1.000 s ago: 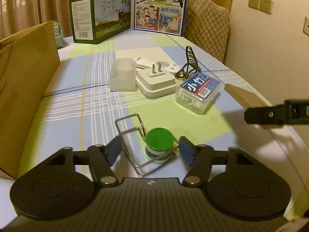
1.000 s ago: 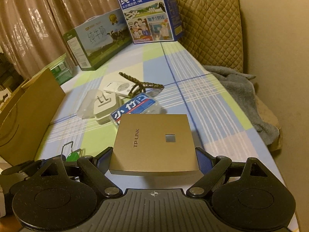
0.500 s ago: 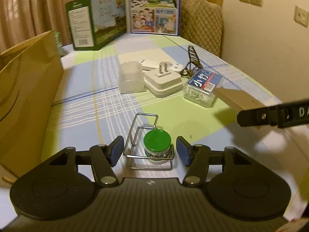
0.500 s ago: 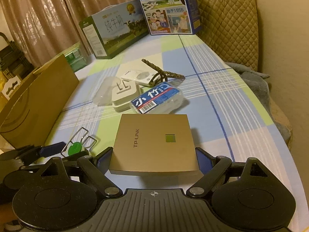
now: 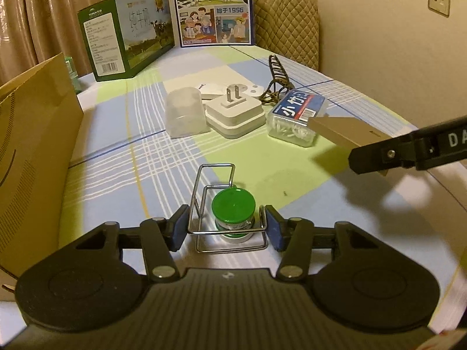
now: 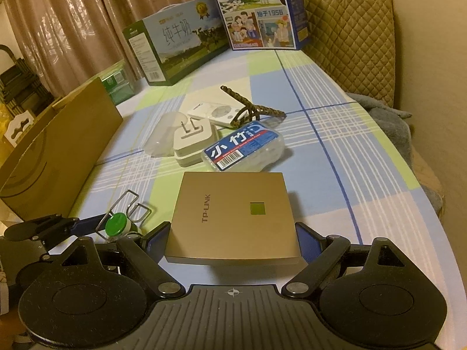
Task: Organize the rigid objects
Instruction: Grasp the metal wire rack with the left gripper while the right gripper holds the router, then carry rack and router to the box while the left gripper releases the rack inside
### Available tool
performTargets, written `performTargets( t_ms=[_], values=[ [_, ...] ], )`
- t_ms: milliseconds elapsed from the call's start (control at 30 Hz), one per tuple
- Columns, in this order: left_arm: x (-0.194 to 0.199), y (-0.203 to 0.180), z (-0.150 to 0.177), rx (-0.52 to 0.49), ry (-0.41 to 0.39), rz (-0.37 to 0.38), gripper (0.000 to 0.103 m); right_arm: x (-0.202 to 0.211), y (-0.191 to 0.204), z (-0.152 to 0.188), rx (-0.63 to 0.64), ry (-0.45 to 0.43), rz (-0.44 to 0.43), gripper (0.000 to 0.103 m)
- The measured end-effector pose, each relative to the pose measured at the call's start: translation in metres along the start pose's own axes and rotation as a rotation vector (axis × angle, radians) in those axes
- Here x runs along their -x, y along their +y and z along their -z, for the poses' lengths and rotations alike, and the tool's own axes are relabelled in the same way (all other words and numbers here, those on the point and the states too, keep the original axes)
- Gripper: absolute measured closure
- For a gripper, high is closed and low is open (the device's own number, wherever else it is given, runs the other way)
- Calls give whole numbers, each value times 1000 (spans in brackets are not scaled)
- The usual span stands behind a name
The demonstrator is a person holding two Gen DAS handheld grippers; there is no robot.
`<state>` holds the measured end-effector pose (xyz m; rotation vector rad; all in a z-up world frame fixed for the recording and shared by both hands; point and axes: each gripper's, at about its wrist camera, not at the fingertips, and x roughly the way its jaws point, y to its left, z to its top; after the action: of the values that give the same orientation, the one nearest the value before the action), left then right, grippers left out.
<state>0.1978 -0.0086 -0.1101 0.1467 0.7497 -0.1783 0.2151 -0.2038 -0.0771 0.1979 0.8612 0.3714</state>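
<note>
My left gripper (image 5: 227, 229) is shut on a wire holder (image 5: 217, 204) that carries a small green-capped jar (image 5: 233, 207), held just above the checked tablecloth. It also shows at the left of the right wrist view (image 6: 116, 224). My right gripper (image 6: 232, 237) is shut on a gold TP-LINK panel (image 6: 233, 213), held flat above the table. The panel (image 5: 347, 132) and one right finger (image 5: 408, 151) show at the right of the left wrist view.
On the table lie a white plug adapter (image 5: 235, 112), a clear plastic cover (image 5: 185, 112), a toothpick box (image 5: 297, 115), a white remote (image 6: 214, 113) and a braided cord (image 5: 275, 71). A cardboard box (image 5: 32, 145) stands left. Two milk cartons (image 5: 214, 7) stand at the back.
The left gripper has closed in on the wire holder and turned it square to the fingers. The right gripper with the panel has drifted left, toward the toothpick box.
</note>
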Motion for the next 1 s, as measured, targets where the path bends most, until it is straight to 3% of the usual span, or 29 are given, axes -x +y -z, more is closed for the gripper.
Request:
performTargets(
  t_ms=[600,800,1000],
  values=[
    [39,16,-19,69,-91,-14,54,11,16,-4,64,-82,15,18],
    [64,23,-23,104,-120,-34,54,23,30,0,126,-135,75,18],
    [91,27,-22,142,-129,-43,54,42,48,9,102,-148,79,18]
  ],
)
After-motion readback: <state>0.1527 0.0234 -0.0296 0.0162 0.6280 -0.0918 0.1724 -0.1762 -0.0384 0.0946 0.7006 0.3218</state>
